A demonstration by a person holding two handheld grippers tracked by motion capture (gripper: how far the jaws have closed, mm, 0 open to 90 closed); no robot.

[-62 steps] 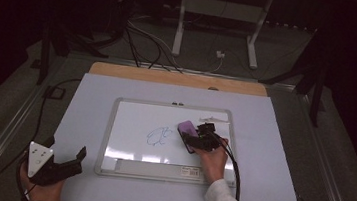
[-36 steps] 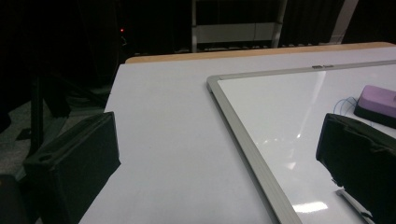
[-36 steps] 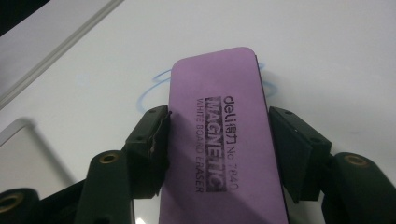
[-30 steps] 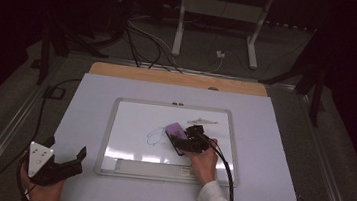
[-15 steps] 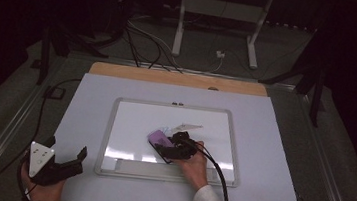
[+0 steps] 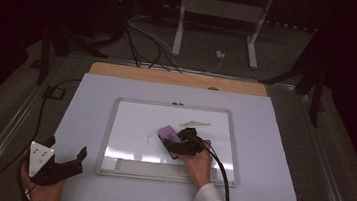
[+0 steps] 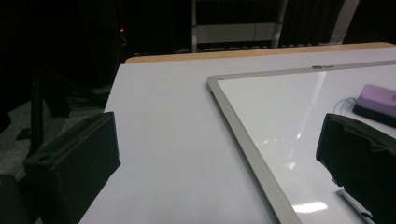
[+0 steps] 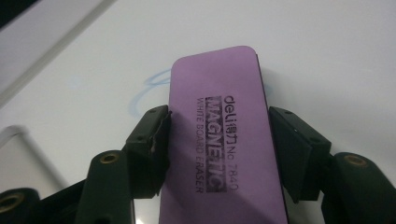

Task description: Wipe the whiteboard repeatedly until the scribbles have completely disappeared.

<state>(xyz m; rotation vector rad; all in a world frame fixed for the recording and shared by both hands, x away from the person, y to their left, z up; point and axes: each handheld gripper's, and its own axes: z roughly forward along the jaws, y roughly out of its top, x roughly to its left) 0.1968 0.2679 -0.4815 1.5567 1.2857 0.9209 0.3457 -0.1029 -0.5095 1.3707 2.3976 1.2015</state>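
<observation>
A: Right gripper (image 8: 217,154), lower centre of the right gripper view: jaws clamped on the long sides of a purple eraser (image 8: 217,140), pads pressed against both edges.

B: Printed on the eraser's top face, in dark letters running along its length: "deli", "MAGNETIC", "WHITE BOARD ERASER", "No 7840". Some small characters after "deli", too fine to read.

A: Same grasp in the high view, centre of frame: right gripper (image 6: 182,143) held in the right hand (image 6: 198,160), eraser (image 6: 169,134) lying flat on the whiteboard (image 6: 128,125).

B: Just beyond the eraser's far end, upper left in the right gripper view: a thin blue pen loop (image 8: 149,88) on the white surface. In the high view, left of the eraser: the same blue line (image 6: 151,137). Above and right of it: a faint grey smear (image 6: 195,124).

A: Left gripper (image 6: 57,163), lower left of the high view: held in the left hand (image 6: 39,189), resting on the pale table cover (image 6: 271,155), well apart from the board. Jaws spread wide, nothing between them.

B: Confirmed in the left gripper view: black jaws at the lower left and lower right edges, bare cover between, silver frame of the whiteboard (image 7: 243,135) crossing the middle, eraser (image 7: 378,98) at the right edge.
</observation>
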